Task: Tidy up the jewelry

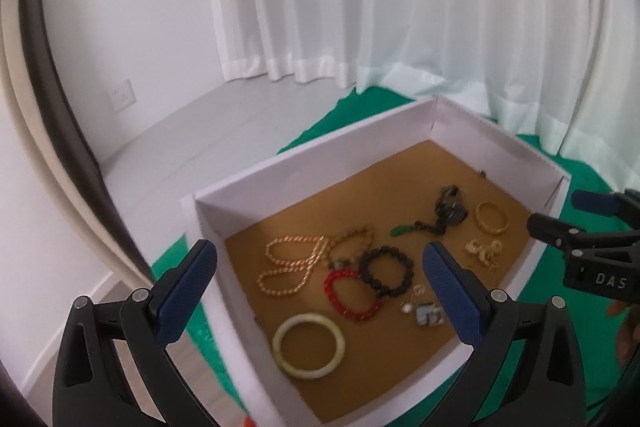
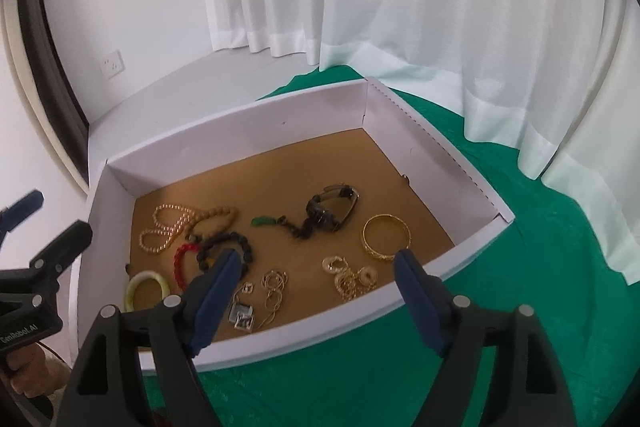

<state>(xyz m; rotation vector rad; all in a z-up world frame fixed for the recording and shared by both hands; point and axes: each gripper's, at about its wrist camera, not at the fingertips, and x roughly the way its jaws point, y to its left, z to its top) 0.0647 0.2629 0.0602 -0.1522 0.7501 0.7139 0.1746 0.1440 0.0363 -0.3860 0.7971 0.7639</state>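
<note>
Both the left gripper (image 1: 320,291) and the right gripper (image 2: 318,297) hover released, holding nothing, above the white box (image 2: 240,131). All the jewelry lies inside it: bangles left and right, chains near. Whichever piece is wanted, pinch one alone, since the beaded bracelets (image 2: 224,247) overlap.

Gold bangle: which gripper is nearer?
Right. The right gripper hovers open just short of the gold bangle, one fingertip beside it. The left gripper, also open, sits over the bracelets at the box's other end.

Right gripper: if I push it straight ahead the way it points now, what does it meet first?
Probably the thin gold chains and gold earrings on the box floor, just past the near wall. The open right gripper seems above that wall, but depth is unclear.
</note>
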